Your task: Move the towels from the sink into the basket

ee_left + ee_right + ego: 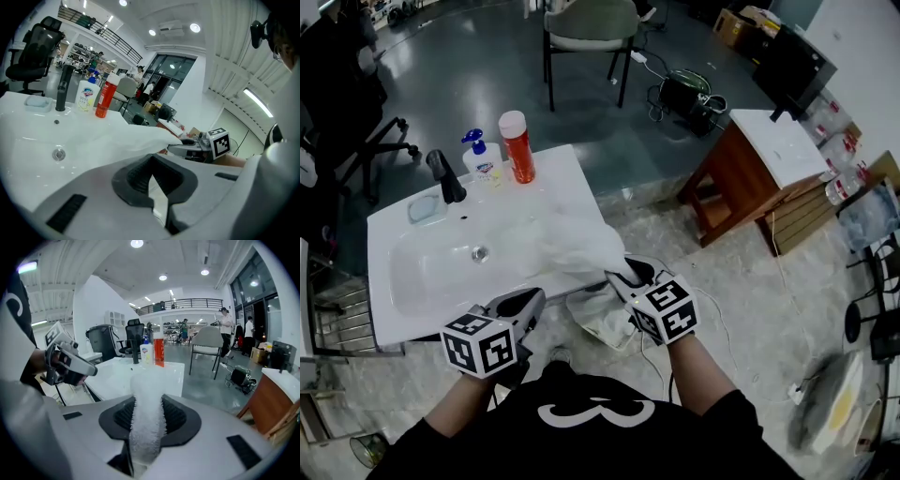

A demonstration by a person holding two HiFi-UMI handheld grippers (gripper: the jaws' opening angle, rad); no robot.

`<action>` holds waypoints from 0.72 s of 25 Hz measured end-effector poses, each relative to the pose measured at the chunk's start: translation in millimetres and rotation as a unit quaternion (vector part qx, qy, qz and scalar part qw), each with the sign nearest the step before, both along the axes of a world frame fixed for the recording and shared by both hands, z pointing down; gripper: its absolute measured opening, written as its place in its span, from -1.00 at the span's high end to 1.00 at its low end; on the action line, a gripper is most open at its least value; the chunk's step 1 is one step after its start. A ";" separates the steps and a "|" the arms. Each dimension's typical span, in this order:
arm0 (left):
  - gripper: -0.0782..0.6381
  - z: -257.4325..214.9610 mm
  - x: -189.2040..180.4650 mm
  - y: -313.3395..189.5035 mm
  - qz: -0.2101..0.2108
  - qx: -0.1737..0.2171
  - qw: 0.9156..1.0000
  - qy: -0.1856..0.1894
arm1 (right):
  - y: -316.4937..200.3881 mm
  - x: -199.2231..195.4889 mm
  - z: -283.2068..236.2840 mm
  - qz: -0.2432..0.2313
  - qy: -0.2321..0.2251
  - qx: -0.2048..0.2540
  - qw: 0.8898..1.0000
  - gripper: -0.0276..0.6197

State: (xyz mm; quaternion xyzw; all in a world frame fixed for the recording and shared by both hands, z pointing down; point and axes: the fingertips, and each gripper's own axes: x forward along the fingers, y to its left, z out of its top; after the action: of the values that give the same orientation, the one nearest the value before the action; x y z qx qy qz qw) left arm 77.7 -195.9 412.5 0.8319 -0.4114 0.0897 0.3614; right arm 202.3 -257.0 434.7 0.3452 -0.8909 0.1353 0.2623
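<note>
A white towel (572, 246) trails from the basin of the white sink (412, 281) over its right front corner. My right gripper (619, 278) is shut on the towel's end; in the right gripper view the fluffy cloth (147, 427) is squeezed between the dark pads (176, 417). The left gripper (534, 298) hovers at the sink's front edge, its jaws together with nothing in them (152, 180). It sees the stretched towel (131, 138) and the right gripper (174, 148) beyond. A basket (572, 309) holding white cloth sits on the floor below the right gripper.
A black faucet (445, 176), a soap dish (425, 208), a pump soap bottle (483, 161) and an orange bottle (517, 147) line the sink's back. To the right stands a wooden side table (759, 173); a chair (586, 37) stands behind.
</note>
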 end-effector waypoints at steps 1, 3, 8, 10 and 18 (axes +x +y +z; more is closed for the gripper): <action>0.77 -0.7 5.3 5.5 0.001 0.001 1.000 0.000 | 4.6 5.9 -7.2 0.005 -0.008 0.005 1.000 0.54; 0.77 -2.0 15.8 16.8 0.005 0.002 1.000 -0.001 | 14.3 18.0 -20.5 0.014 -0.021 0.015 1.000 0.54; 0.77 -8.3 41.9 45.1 0.016 0.011 1.000 -0.004 | 39.6 53.2 -49.1 0.043 -0.046 0.041 0.997 0.54; 0.77 -12.7 51.3 56.0 0.020 0.015 1.000 -0.006 | 50.1 68.6 -60.8 0.055 -0.056 0.052 0.996 0.54; 0.77 -17.0 84.9 93.4 0.033 0.029 0.999 -0.009 | 87.4 132.6 -84.6 0.112 -0.077 0.080 0.988 0.54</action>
State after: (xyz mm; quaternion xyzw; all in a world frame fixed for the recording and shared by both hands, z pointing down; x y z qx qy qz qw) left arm 162.6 -102.5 395.5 0.8544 -0.3895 0.0971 0.3300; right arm 335.0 -169.6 350.1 0.4510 -0.8722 0.1187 0.1477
